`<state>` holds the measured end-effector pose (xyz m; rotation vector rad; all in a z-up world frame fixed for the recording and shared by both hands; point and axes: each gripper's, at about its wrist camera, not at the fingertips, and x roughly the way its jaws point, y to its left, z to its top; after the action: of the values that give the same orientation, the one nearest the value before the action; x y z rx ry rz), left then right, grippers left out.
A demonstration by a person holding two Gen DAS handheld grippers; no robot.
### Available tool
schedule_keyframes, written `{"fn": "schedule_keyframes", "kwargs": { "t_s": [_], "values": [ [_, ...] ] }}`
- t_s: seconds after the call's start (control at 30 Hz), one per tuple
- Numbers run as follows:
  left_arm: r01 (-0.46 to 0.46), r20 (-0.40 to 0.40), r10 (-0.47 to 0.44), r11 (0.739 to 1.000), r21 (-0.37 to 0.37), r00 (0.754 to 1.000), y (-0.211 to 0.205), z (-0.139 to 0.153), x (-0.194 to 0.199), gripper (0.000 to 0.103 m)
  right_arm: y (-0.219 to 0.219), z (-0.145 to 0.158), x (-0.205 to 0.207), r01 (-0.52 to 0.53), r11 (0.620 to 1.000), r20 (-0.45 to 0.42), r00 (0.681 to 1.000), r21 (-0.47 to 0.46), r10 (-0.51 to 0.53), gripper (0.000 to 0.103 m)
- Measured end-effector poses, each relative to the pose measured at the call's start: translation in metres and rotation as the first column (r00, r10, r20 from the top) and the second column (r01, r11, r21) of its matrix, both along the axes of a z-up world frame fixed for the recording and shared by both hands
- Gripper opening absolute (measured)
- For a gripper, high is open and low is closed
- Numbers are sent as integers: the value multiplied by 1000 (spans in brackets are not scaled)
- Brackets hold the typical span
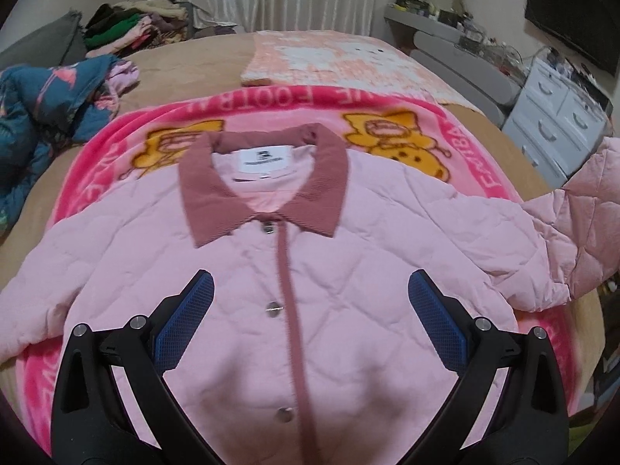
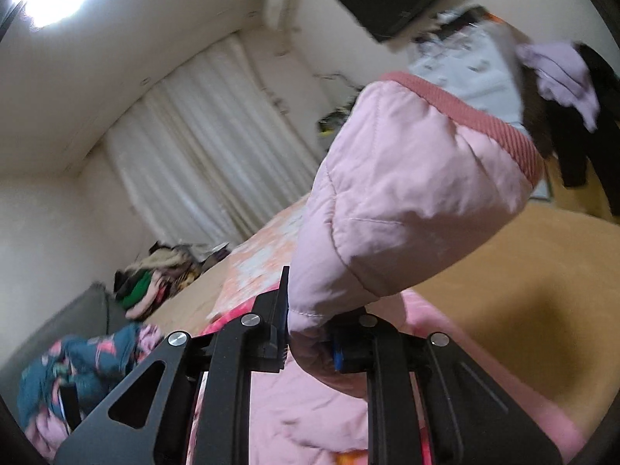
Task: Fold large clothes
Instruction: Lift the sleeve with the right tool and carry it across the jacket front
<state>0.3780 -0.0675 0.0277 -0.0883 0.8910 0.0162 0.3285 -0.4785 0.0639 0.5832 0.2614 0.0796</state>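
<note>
while the pink quilted jacket [image 1: 248,271] lies front-up and buttoned across the centre of the left wrist frame, on a pink blanket [image 1: 387,100] over the bed [image 1: 186,66], its sleeve [image 2: 407,193] is raised at centre right of the right wrist frame. right claw [image 2: 308,333]: closed on the sleeve fabric below the ribbed cuff [image 2: 484,124], which points up. left claw [image 1: 310,325]: jaws wide apart, holding nothing, hovering above the jacket's lower front. judgement: sleeve fold in hand. recommended: carry the sleeve across the chest toward the placket [image 1: 290,290], lay it flat without twist, and use the left claw to pin the body so the shoulder seam does not drag.
</note>
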Motion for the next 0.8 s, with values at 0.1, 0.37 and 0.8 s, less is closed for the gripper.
{"fn": "schedule_keyframes", "kwargs": {
  "t_s": [0.1,0.37,0.8],
  "values": [
    [-2,-7,2,1000,7,1000,10,5,-8,94,28,17,9,-29,998,-13,1000,-61,28,15],
    [-44,49,44,999,-16,998,46,35,-34,94,105,51,14,-136,980,-36,991,-147,132,15],
    [-84,130,86,996,-28,988,96,84,-68,94,182,90,8,-223,936,-55,975,-271,217,15]
  ]
}}
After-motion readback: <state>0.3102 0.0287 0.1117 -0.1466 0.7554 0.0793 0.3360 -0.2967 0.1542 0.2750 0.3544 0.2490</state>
